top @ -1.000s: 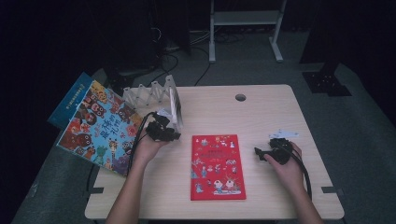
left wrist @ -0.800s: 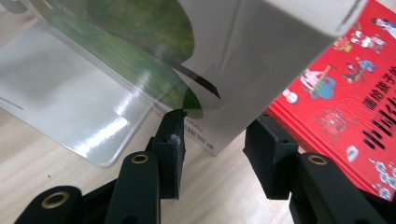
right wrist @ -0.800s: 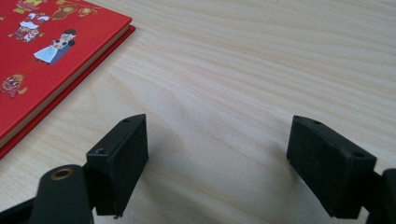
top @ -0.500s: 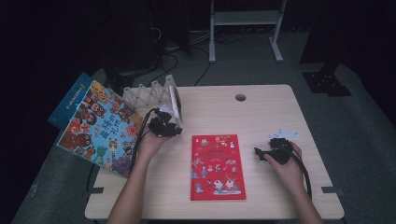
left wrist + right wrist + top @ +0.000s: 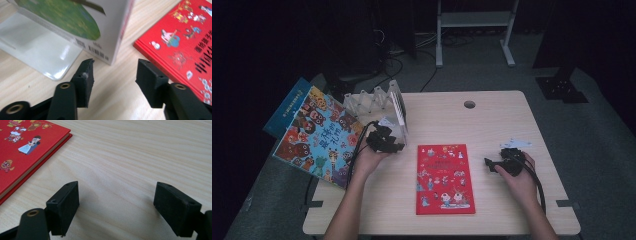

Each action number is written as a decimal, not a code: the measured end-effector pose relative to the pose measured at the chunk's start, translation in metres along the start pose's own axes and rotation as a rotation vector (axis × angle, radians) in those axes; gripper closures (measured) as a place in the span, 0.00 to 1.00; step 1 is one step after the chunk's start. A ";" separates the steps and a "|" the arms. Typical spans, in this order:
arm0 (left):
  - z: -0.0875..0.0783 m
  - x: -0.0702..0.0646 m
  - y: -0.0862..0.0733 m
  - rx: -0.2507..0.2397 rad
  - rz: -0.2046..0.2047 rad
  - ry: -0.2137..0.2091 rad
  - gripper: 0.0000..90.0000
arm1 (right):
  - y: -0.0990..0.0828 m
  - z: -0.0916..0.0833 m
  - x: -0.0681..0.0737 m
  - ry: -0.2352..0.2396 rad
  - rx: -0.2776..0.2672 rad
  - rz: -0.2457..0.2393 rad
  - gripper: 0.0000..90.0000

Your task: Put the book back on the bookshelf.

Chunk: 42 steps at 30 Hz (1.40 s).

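Jaws of the left gripper (image 5: 113, 85) have just been opening and are standing apart with nothing between them, just short of the corner of the upright book (image 5: 100, 27) in the white rack (image 5: 377, 102), so it looks freshly released there. Beyond, the red book (image 5: 444, 177) is lying flat mid-table, probably waiting its turn, while the right gripper (image 5: 116, 205) is resting wide and empty beside it.

Left gripper (image 5: 398, 146): jaws have just been opening; nothing between them, bare table under the gap.
Left gripper place: moved from beside the red book's (image 5: 444, 177) upper-left corner toward the upright white-edged book (image 5: 400, 114) in the rack; tips now just at its lower corner.
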<state>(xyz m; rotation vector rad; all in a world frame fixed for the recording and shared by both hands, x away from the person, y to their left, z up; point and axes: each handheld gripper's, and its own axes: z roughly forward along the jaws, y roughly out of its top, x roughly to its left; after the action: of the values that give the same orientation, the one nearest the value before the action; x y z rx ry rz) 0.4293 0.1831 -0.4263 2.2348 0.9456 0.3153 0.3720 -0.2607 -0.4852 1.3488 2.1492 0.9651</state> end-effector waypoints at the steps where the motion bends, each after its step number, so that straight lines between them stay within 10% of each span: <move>1: -0.002 -0.001 -0.003 -0.011 0.006 -0.003 0.47 | 0.000 0.000 0.000 0.000 0.000 0.000 0.22; 22: -0.012 -0.042 -0.050 0.031 0.170 -0.129 0.19 | 0.000 0.000 0.001 0.006 0.004 -0.007 0.19; 42: -0.002 -0.056 -0.077 0.059 0.228 -0.118 0.00 | -0.001 -0.001 0.001 -0.003 0.001 0.004 0.21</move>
<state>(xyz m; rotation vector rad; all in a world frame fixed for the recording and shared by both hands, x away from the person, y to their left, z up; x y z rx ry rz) 0.3474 0.1829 -0.4746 2.3912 0.6466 0.2563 0.3704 -0.2599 -0.4852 1.3544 2.1463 0.9626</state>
